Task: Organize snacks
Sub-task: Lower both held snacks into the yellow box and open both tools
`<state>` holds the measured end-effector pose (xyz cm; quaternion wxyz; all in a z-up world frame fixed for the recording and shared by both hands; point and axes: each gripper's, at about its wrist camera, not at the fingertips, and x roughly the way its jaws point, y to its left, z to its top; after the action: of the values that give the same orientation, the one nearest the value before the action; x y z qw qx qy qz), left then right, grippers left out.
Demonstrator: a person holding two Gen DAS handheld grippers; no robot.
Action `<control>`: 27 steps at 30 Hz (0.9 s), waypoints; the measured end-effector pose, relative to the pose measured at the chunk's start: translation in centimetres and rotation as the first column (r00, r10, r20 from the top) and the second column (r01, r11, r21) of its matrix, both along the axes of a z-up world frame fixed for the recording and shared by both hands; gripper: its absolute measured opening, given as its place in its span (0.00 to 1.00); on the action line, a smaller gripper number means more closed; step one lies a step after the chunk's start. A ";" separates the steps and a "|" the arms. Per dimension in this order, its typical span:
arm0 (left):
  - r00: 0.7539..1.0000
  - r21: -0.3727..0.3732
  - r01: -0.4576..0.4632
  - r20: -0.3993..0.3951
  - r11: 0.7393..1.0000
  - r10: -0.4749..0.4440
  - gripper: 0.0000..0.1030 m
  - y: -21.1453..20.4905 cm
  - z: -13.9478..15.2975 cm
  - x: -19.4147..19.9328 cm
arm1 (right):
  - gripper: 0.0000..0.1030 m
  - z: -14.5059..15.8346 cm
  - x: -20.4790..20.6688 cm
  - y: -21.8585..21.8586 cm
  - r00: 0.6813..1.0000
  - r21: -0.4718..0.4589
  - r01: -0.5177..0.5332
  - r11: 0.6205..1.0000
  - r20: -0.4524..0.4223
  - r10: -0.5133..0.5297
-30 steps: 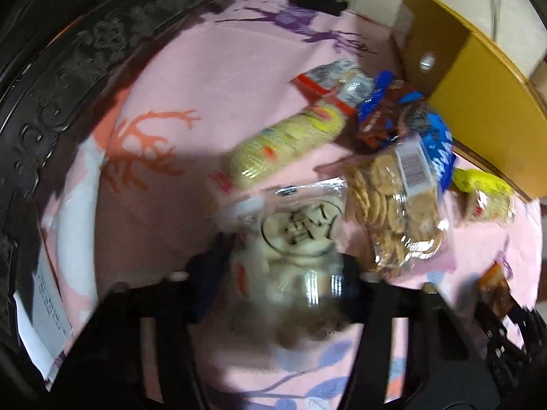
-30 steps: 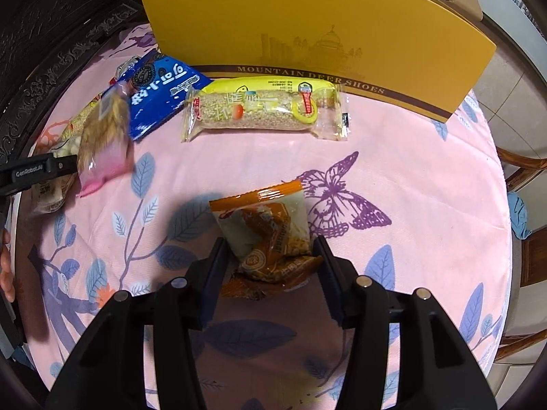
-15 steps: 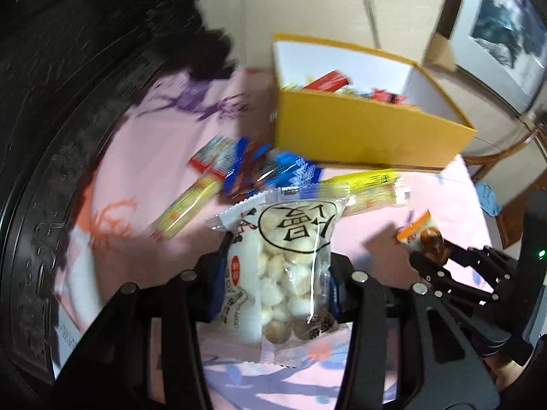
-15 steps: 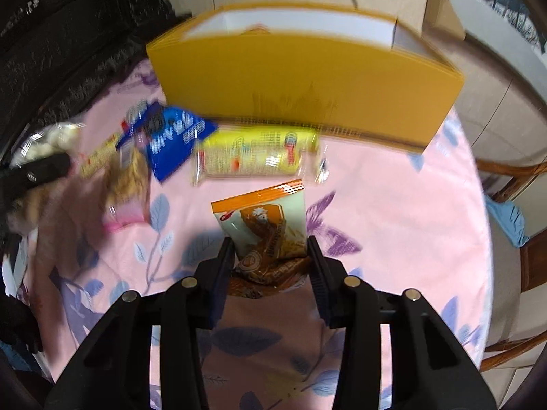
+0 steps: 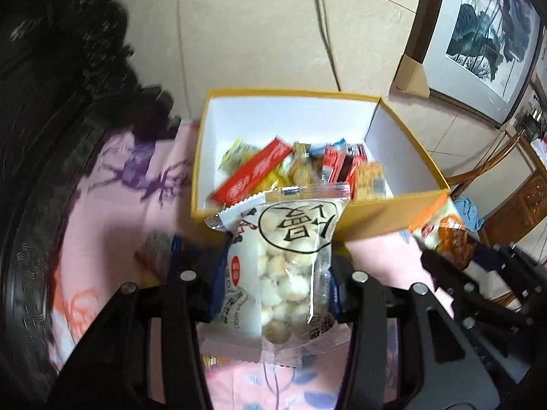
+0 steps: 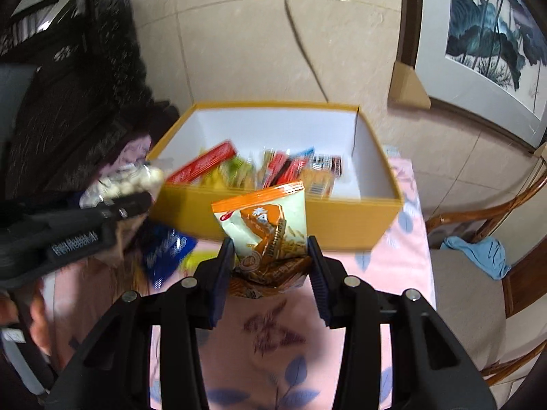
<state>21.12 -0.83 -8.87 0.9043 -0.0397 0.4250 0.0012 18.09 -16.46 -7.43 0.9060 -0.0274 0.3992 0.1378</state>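
Pink floral tabletop (image 6: 403, 249) under everything. On it, against the wall, open yellow box (image 6: 342, 220) already part-filled with snack packets (image 5: 301, 167). Left tongs (image 5: 278, 282) clamped on a clear bag of white round snacks (image 5: 290, 256), raised before the box's near wall. Right tongs (image 6: 271, 259) gripping an orange-and-white snack pouch (image 6: 265, 225), likewise lifted off the cloth, just short of the box.

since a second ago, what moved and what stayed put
Both packets were lifted off the table toward the yellow box: the white ball-snack bag in the left hand-held gripper, the orange packet in the right hand-held gripper. Both grips stayed clamped; the box stayed put.
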 end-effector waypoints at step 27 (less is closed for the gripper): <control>0.988 0.029 -0.116 0.107 0.993 0.112 0.98 2.0 5.6 10.0 | 0.70 5.6 11.9 0.6 0.994 -0.005 0.076 0.997 0.083 -0.075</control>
<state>31.11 1.21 -3.26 0.9244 -0.0483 0.3739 0.0583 30.01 -15.86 -1.85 0.9262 -0.0215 0.3627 0.1007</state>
